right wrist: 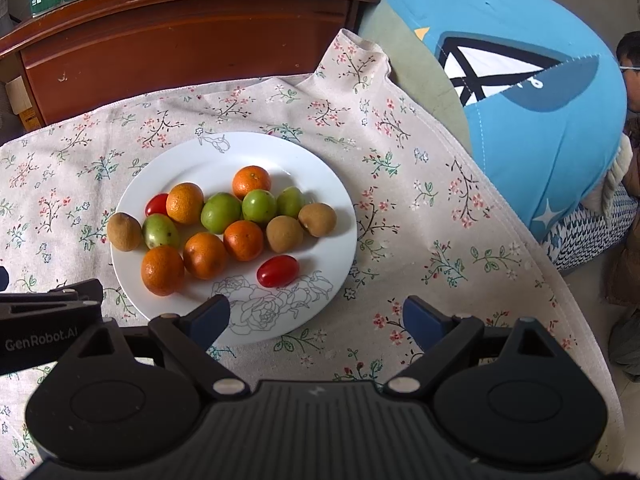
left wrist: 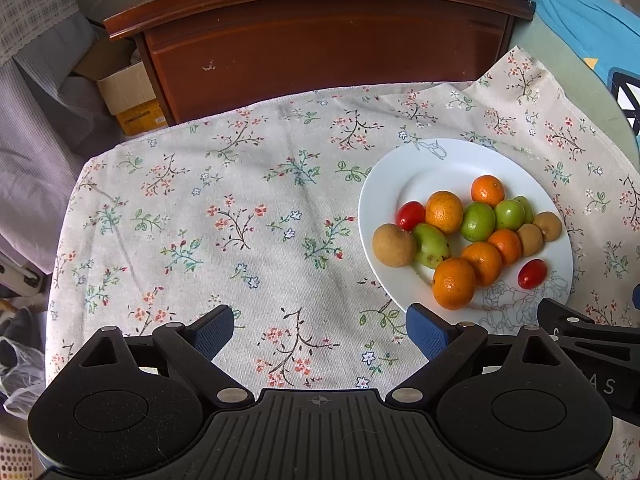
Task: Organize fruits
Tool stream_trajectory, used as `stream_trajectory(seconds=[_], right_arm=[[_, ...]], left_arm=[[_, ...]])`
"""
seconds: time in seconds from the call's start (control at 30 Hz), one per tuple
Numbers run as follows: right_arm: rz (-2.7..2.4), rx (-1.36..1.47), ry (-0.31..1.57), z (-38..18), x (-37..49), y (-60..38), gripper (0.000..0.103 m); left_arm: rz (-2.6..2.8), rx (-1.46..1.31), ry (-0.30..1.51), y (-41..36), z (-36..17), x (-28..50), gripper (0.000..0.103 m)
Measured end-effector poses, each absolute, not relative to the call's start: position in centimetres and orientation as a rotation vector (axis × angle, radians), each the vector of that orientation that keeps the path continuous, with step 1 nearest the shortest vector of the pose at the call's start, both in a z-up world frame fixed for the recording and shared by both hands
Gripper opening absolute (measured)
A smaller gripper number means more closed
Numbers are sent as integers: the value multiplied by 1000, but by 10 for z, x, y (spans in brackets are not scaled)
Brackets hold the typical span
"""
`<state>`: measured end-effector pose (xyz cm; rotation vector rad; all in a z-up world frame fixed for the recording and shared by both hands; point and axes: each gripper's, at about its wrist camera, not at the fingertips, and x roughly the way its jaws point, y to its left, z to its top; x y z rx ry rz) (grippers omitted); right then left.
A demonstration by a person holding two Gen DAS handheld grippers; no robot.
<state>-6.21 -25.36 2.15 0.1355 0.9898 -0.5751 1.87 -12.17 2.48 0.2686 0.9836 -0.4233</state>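
Both grippers [left wrist: 320,334] [right wrist: 316,320] agape, fruit-heaped plate [right wrist: 304,160]

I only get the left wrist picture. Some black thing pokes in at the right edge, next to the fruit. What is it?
Observer: That is the right gripper. Its own camera shows it open, holding nothing, with its fingertips at the near rim of the plate.
Operator: And the blue stuff at my top right corner?
Observer: A big blue cushion, printed with a white shape outlined in black, like a cartoon mouth.
Operator: Is anyone else around?
Observer: Yes, a person with dark hair shows at the far right edge, behind that cushion.
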Motion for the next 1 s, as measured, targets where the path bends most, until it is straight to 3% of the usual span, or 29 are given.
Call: stream_trajectory(seconds=[1.0], right_arm=[[-527, 73, 1007, 14, -60, -240, 93]], left_arm=[[-393, 342, 970, -108, 26, 8, 94]])
